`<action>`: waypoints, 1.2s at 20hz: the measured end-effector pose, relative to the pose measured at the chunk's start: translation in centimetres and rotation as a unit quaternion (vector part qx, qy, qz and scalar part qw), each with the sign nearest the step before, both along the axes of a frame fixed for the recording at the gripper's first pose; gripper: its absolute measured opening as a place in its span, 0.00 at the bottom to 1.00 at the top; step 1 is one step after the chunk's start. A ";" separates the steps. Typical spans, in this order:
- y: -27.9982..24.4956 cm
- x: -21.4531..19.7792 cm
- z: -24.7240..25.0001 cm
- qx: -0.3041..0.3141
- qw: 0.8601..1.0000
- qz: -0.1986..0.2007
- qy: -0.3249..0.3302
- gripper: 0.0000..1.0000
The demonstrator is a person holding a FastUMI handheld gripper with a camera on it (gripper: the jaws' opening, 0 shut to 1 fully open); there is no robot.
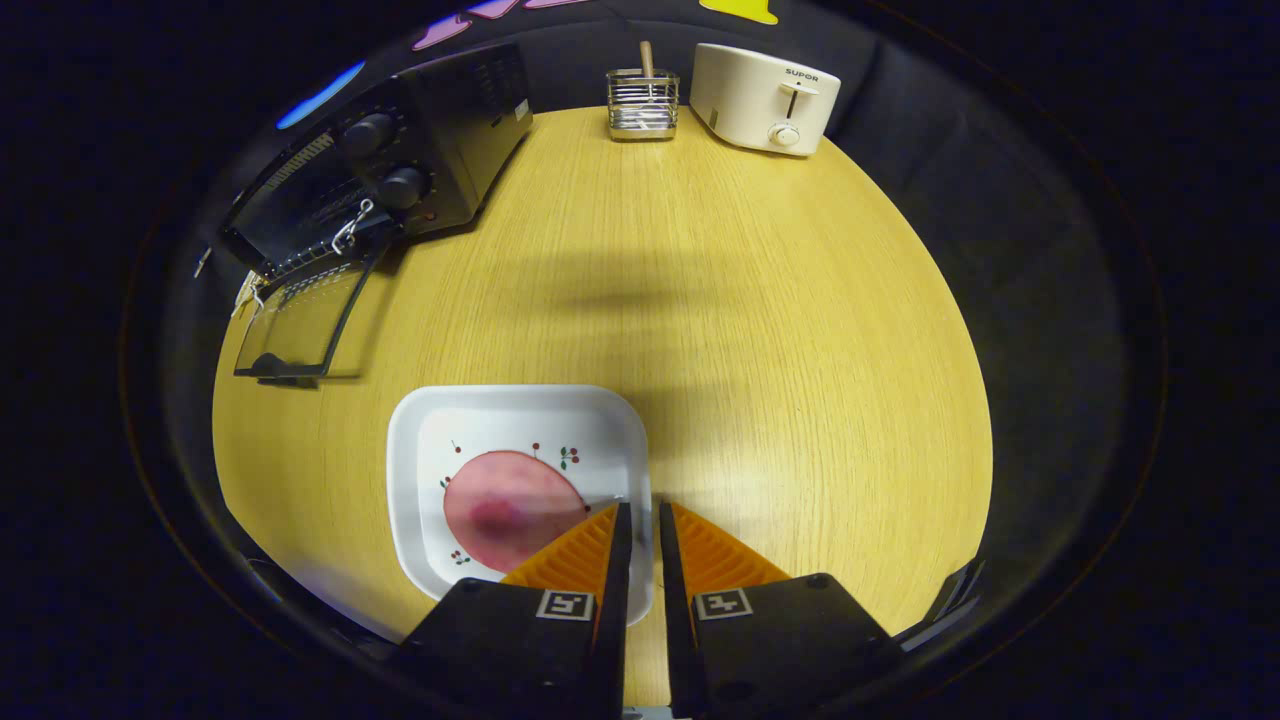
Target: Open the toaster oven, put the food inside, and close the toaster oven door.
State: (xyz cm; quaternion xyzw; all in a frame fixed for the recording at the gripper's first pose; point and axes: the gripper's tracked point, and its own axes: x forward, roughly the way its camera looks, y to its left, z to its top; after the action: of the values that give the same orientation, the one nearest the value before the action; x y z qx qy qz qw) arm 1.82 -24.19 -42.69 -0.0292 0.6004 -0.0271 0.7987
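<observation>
Orange fingers (640, 525) nearly closed over plate (420, 440), oven (400, 170) open

Open tabletop (700, 300) ahead — toaster oven (400, 170) door (300, 320) down

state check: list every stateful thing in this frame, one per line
Black toaster oven: open, glass door folded down flat onto the table.
White square plate: on the wooden table, holding the food.
Pink round slice of food: lying on the plate, not picked up.
Cream pop-up toaster: lever up.
Wire utensil holder: upright, a wooden handle inside.
Gripper: fingers nearly together, nothing between them, above the plate's edge.
</observation>
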 end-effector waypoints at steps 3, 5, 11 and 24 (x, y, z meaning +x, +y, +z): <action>0.1 0.2 -0.4 0.007 1.000 -0.009 0.009 0.25; 0.3 0.1 -0.5 0.018 0.999 -0.021 0.022 0.23; 0.2 0.0 -0.6 0.020 0.998 -0.021 0.051 0.20; 1.3 -0.8 -0.3 0.122 0.985 -0.091 0.078 0.07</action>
State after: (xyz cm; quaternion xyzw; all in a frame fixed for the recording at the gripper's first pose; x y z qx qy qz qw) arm 1.03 -22.89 -43.02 0.1213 0.6600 -0.0244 0.7410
